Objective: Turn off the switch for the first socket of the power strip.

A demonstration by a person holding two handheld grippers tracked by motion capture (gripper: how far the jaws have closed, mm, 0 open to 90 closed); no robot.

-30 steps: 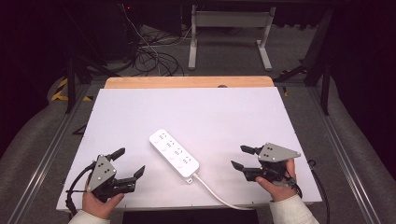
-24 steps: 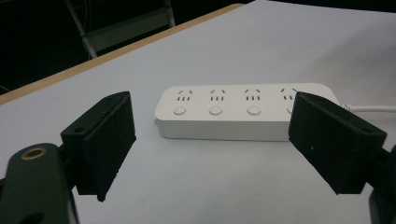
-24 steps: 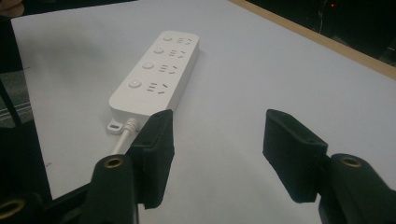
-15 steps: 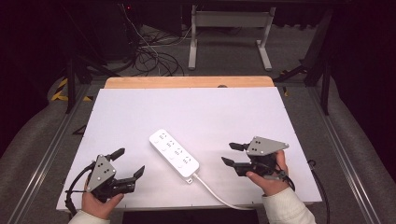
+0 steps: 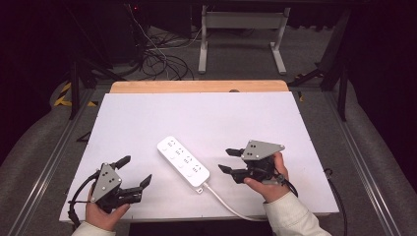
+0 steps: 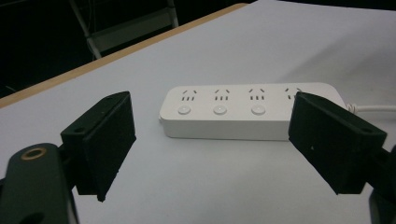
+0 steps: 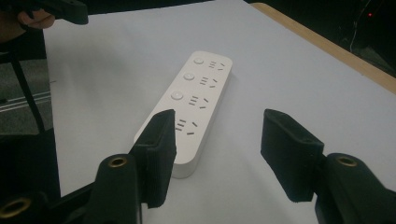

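Right hand-held gripper [image 5: 229, 160] nearer power strip [image 5: 183, 161]

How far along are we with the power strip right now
Early stage. Nothing looks done: the power strip lies flat on the white table, untouched, cord trailing to the near edge. In hand: the right gripper hovers open beside its cord end, closer than a second ago. The left gripper waits open, apart. Left: closing in and grasping it.

Left gripper [image 5: 134, 170]: jaws wide apart, empty, held low.
Right gripper [image 5: 228, 161]: jaws parted, empty, pointing toward the left gripper.
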